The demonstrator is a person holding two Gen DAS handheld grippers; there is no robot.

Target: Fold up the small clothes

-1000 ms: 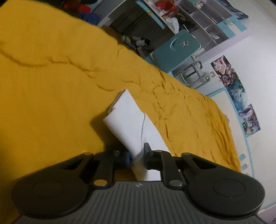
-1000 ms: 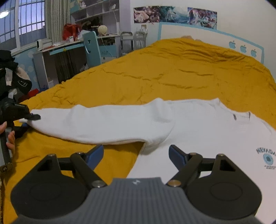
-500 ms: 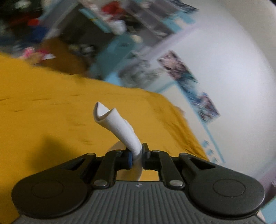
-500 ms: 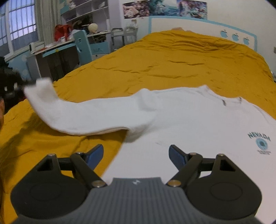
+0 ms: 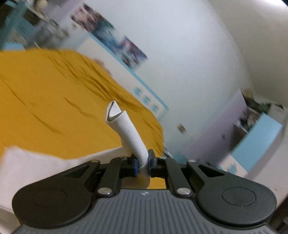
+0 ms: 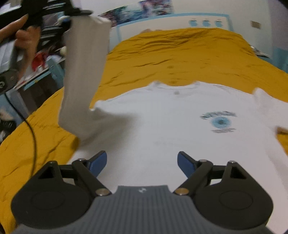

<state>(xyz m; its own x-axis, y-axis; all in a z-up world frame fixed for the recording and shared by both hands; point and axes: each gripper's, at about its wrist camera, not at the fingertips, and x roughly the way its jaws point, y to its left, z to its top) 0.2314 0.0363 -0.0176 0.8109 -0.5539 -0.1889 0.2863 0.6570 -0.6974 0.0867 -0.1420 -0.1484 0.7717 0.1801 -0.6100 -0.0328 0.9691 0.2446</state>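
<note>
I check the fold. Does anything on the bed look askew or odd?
Only the sleeve: the left gripper holds its cuff up in the air, while the shirt lies flat on the bed. Nothing looks damaged.

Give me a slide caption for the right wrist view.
Left gripper lifts the white shirt's sleeve above the yellow bedspread.

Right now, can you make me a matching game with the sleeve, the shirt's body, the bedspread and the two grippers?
Things:
1. sleeve
2. shirt's body
3. bedspread
4. right gripper
5. left gripper

States:
A. yellow, wrinkled, under everything
B. jaws apart, nothing between them
C. lifted up in the air
D. lying flat, blue print showing
E. jaws pinching white cloth

Pairs: 1-C, 2-D, 3-A, 4-B, 5-E
</note>
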